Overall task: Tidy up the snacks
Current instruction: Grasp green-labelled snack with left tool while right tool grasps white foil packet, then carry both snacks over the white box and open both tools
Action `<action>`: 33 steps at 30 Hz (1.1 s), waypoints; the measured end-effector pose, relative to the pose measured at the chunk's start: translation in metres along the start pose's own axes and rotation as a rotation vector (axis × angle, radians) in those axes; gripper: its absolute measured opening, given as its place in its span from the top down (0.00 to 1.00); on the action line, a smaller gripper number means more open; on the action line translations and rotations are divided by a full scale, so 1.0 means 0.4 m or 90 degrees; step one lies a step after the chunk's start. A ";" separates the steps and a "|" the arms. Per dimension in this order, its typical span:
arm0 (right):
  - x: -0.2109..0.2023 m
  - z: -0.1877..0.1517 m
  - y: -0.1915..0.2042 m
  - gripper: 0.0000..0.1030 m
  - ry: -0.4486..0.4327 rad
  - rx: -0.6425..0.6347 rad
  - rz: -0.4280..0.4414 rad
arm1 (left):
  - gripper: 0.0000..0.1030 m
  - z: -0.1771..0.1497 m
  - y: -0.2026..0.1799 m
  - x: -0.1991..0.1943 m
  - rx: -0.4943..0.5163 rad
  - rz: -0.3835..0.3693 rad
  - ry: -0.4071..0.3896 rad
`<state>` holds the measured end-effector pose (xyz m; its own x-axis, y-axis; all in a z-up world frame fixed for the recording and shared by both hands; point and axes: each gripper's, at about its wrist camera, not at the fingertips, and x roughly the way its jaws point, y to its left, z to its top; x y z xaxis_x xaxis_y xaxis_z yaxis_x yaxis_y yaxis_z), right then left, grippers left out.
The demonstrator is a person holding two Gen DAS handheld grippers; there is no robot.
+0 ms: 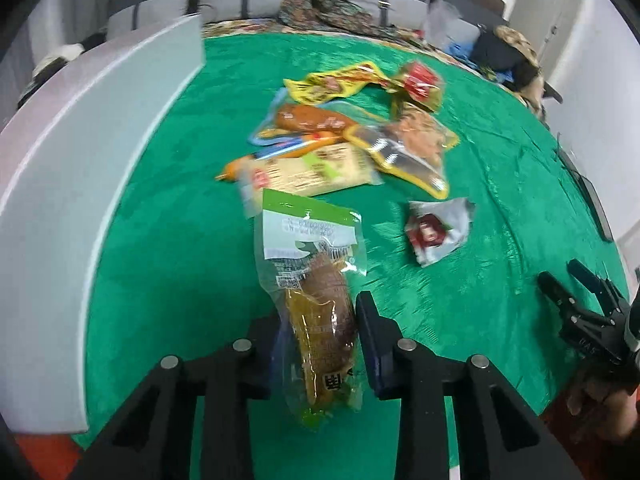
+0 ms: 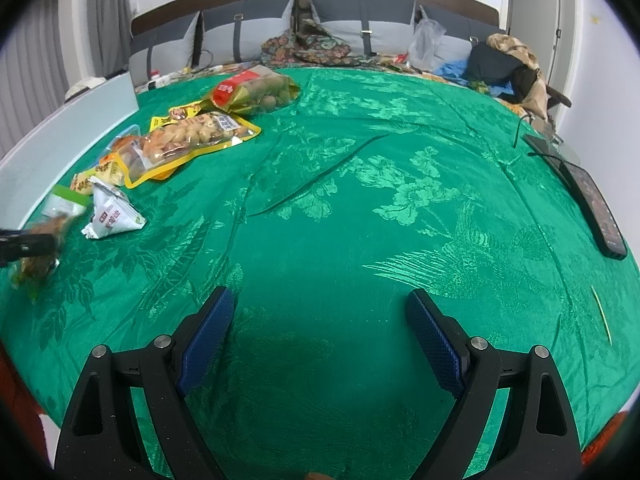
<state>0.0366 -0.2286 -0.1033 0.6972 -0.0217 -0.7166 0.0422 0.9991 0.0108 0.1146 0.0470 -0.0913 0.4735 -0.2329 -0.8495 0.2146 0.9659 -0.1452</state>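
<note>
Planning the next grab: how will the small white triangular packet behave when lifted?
The white triangular packet looks puffed and crinkled, so probably light and easily crushed. Its glossy film may slip in the jaws. Resting flat on the green cloth, it seems unlikely to roll.

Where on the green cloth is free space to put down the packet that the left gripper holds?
The widest bare green cloth lies before the right gripper, between the white triangular packet and the phone. Near the snack pile by the white box it is crowded.

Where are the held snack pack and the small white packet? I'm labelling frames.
held snack pack (image 1: pixel 320 320), left wrist view, brown snack inside.
small white packet (image 1: pixel 434 232), left wrist view, red label.
left gripper (image 1: pixel 320 340), left wrist view, between fingertips.
</note>
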 end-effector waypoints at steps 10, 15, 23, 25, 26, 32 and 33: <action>0.010 0.084 0.113 0.13 0.057 -0.022 0.194 | 0.30 -0.016 0.019 0.020 0.005 0.044 0.000; 0.085 0.181 0.266 0.13 0.062 -0.094 0.247 | 0.22 -0.019 0.036 0.031 0.014 0.080 0.011; 0.142 0.197 0.344 0.70 0.156 -0.122 0.265 | 0.70 -0.027 0.049 0.005 0.004 0.005 -0.029; 0.122 0.190 0.302 0.70 0.152 -0.069 0.284 | 0.70 -0.022 0.054 -0.003 -0.012 -0.019 -0.038; 0.110 0.183 0.266 0.70 0.148 -0.019 0.306 | 0.70 -0.019 0.054 -0.012 -0.016 -0.029 -0.045; 0.067 0.173 0.191 0.70 0.120 0.087 0.322 | 0.70 0.003 0.055 -0.090 -0.046 -0.084 -0.092; 0.059 0.181 0.189 0.70 0.112 0.091 0.323 | 0.70 0.009 0.062 -0.118 -0.056 -0.094 -0.104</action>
<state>0.1080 -0.1564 -0.0690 0.5254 0.4800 -0.7026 -0.1632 0.8672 0.4704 0.1008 0.0816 -0.0531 0.5756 -0.3802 -0.7240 0.2198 0.9247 -0.3108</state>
